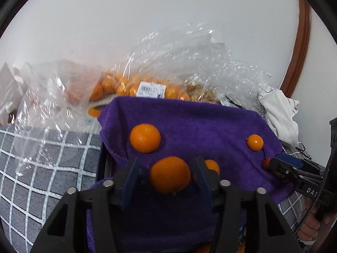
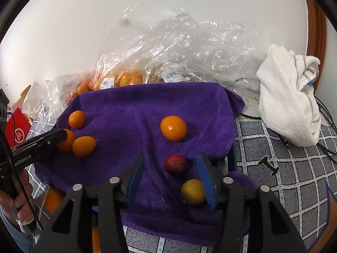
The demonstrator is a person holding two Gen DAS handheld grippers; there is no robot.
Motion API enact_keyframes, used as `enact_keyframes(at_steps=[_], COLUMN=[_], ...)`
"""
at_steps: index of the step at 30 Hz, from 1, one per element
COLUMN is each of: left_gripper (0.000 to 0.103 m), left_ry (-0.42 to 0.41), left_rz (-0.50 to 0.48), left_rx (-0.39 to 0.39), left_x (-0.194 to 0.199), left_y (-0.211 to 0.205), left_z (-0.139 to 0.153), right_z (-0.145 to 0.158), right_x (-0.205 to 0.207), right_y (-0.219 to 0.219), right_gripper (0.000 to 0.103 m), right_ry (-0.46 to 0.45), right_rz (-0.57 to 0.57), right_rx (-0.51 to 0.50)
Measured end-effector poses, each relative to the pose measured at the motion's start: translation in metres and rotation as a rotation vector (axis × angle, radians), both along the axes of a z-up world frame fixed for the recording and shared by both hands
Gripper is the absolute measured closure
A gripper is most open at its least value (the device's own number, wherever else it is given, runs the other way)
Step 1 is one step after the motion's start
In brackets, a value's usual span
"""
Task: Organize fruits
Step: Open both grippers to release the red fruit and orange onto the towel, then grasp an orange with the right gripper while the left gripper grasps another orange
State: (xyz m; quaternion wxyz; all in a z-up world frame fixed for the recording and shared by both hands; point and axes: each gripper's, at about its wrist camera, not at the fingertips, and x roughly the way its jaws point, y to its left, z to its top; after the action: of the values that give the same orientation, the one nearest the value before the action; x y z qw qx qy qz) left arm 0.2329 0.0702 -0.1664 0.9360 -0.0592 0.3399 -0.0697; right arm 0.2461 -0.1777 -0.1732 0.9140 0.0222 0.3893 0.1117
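A purple towel (image 1: 189, 122) (image 2: 130, 109) carries loose fruit. In the left wrist view my left gripper (image 1: 166, 175) is open around a large orange (image 1: 170, 174); another orange (image 1: 145, 137) lies beyond it, a small one (image 1: 254, 142) at the right, and one (image 1: 212, 166) is half hidden behind the right finger. In the right wrist view my right gripper (image 2: 171, 174) is open around a red fruit (image 2: 175, 164), with a yellow fruit (image 2: 192, 191) against its right finger. An orange (image 2: 173, 127) lies beyond. The left gripper (image 2: 61, 136) sits among three oranges at the left.
Clear plastic bags (image 1: 147, 80) (image 2: 160, 52) of oranges lie behind the towel against a white wall. A crumpled white cloth (image 2: 288, 94) (image 1: 280, 116) sits at the right. A grey checked cover (image 1: 42, 168) (image 2: 284, 168) lies under everything. An orange (image 2: 53, 200) lies off the towel at the lower left.
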Motion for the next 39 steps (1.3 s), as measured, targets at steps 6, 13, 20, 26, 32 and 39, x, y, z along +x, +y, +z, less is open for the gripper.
enact_keyframes(at_steps=[6, 13, 20, 26, 32, 39], left_gripper=[0.048, 0.048, 0.048, 0.048, 0.048, 0.048], left_ry=[-0.079, -0.189, -0.255, -0.26, -0.159, -0.09], left_rz=[-0.001, -0.001, -0.048, -0.08, -0.084, -0.051], left_rx=[0.029, 0.026, 0.025, 0.064, 0.022, -0.035], left_x=[-0.013, -0.03, -0.048, -0.076, -0.11, -0.136], left_y=[-0.003, -0.003, -0.01, -0.011, 0.018, 0.052], left_z=[0.008, 0.023, 0.041, 0.066, 0.055, 0.019], right_z=[0.012, 0.045, 0.081, 0.081, 0.06, 0.006], right_x=[-0.013, -0.027, -0.057, -0.09, -0.118, -0.127], right_y=[0.002, -0.006, -0.012, -0.008, 0.012, 0.052], right_gripper=[0.048, 0.048, 0.048, 0.048, 0.048, 0.064], right_ry=[-0.056, -0.146, -0.117, -0.065, -0.043, 0.067], right_rz=[-0.013, -0.088, -0.109, -0.109, -0.024, 0.093], right_rx=[-0.004, 0.012, 0.092, 0.034, 0.014, 0.004])
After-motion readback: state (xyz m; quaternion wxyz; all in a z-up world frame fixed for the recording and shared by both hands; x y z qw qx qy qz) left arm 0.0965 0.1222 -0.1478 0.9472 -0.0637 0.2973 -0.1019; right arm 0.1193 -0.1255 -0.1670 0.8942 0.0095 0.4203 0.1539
